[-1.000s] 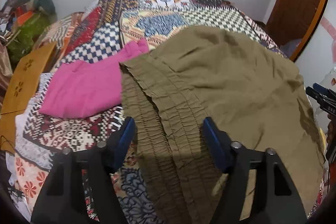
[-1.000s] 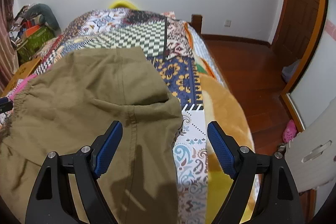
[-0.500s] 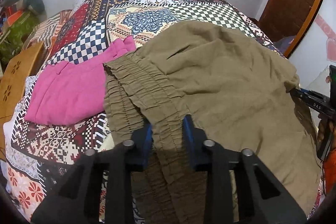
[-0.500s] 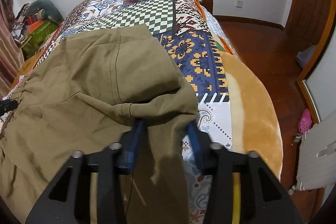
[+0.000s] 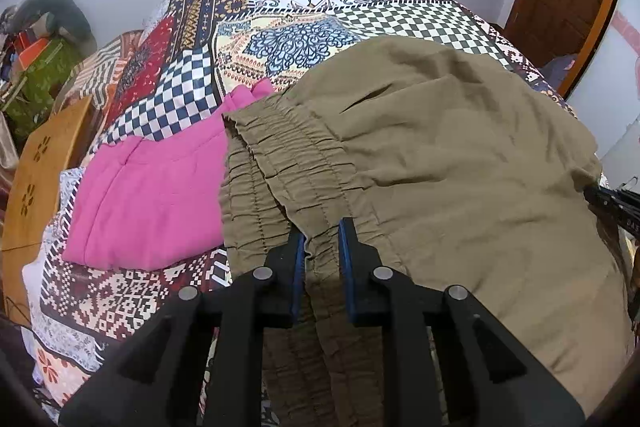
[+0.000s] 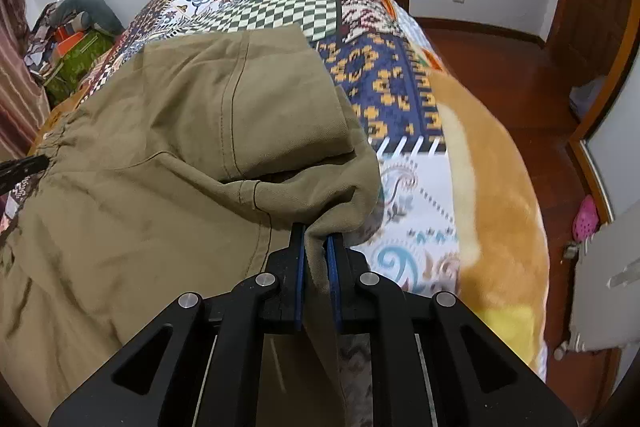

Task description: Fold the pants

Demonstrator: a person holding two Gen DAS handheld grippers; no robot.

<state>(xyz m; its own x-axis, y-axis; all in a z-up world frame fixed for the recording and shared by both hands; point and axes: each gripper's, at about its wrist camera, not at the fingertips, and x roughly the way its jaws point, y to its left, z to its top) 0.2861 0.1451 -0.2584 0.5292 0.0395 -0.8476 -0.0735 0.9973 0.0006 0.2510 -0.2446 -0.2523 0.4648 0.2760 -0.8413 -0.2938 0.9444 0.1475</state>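
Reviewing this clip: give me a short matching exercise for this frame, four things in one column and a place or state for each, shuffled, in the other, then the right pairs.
Things:
1. left gripper
2. right gripper
3. pink garment
4. patchwork bedspread

Places or states:
A. lies folded beside the waistband
B. shut on the gathered elastic waistband
C. lies under both garments
D. shut on the hem end of the olive pants

Pairs: 1-B, 2-D, 3-A, 4-C
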